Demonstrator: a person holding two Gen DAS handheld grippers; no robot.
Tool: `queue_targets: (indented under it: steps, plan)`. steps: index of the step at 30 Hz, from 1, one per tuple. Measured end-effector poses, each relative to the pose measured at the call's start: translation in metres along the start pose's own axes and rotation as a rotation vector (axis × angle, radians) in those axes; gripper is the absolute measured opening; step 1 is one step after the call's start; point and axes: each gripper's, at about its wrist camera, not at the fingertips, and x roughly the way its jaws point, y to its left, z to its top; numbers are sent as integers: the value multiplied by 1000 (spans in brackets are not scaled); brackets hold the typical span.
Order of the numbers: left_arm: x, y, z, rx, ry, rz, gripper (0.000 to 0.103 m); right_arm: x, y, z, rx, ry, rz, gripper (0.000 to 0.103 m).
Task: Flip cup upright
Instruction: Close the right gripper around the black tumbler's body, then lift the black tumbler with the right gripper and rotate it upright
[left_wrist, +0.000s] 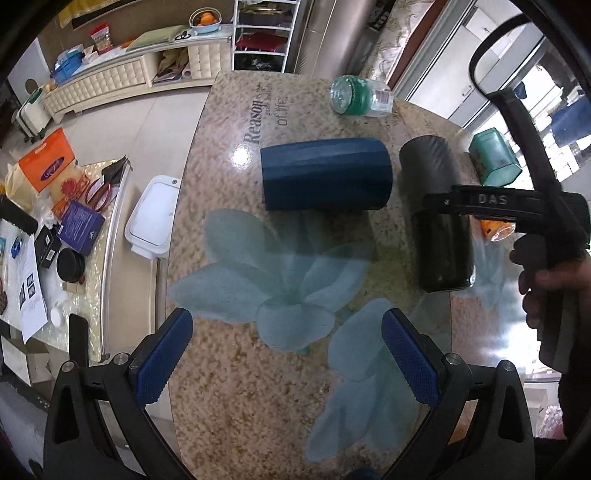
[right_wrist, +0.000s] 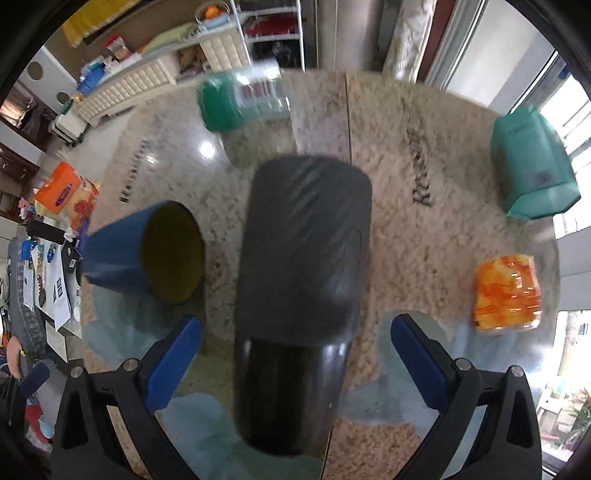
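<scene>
A dark blue cup (left_wrist: 325, 173) lies on its side on the glass table (left_wrist: 236, 387); in the right wrist view its open mouth (right_wrist: 171, 253) faces me at left. A black cup (left_wrist: 439, 218) lies on its side to its right. My right gripper (right_wrist: 295, 358) is open and straddles the black cup (right_wrist: 303, 266), pads either side, not touching. In the left wrist view the right gripper (left_wrist: 443, 201) reaches over the black cup from the right. My left gripper (left_wrist: 288, 354) is open and empty, over the flower print in front of the blue cup.
A green-capped clear bottle (left_wrist: 360, 94) lies at the table's far edge. A teal container (left_wrist: 495, 157) and an orange packet (right_wrist: 508, 291) sit right of the black cup. A white bin (left_wrist: 153, 216) stands on the floor left of the table.
</scene>
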Motion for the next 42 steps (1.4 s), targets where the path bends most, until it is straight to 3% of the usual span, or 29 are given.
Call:
queue_targets:
  steps: [8, 12, 15, 17, 19, 20, 26, 30, 42]
  plan:
    - [9, 1, -1, -14, 19, 7, 103, 17, -3, -4, 49, 110, 25, 103]
    - [9, 3, -2, -25, 21, 10, 103, 19, -7, -10, 85, 141, 49, 103]
    - [10, 6, -3, -34, 23, 12, 103, 11, -3, -14, 61, 129, 19, 103]
    - [10, 8, -4, -39, 25, 12, 103, 7, 1, -16, 34, 120, -13, 98]
    - [10, 10, -5, -43, 26, 14, 103, -3, 5, -19, -1, 90, -58, 79]
    - [9, 11, -5, -45, 25, 13, 103, -10, 6, -19, -11, 73, -54, 76]
    - [3, 15, -5, -47, 10, 12, 103, -35, 0, -30, -1, 77, 4, 75]
    - [-2, 19, -7, -51, 0, 9, 103, -51, -15, -51, 50, 83, 52, 75]
    - [-16, 10, -12, 8, -24, -18, 103, -125, -22, -141, 80, 51, 69, 75]
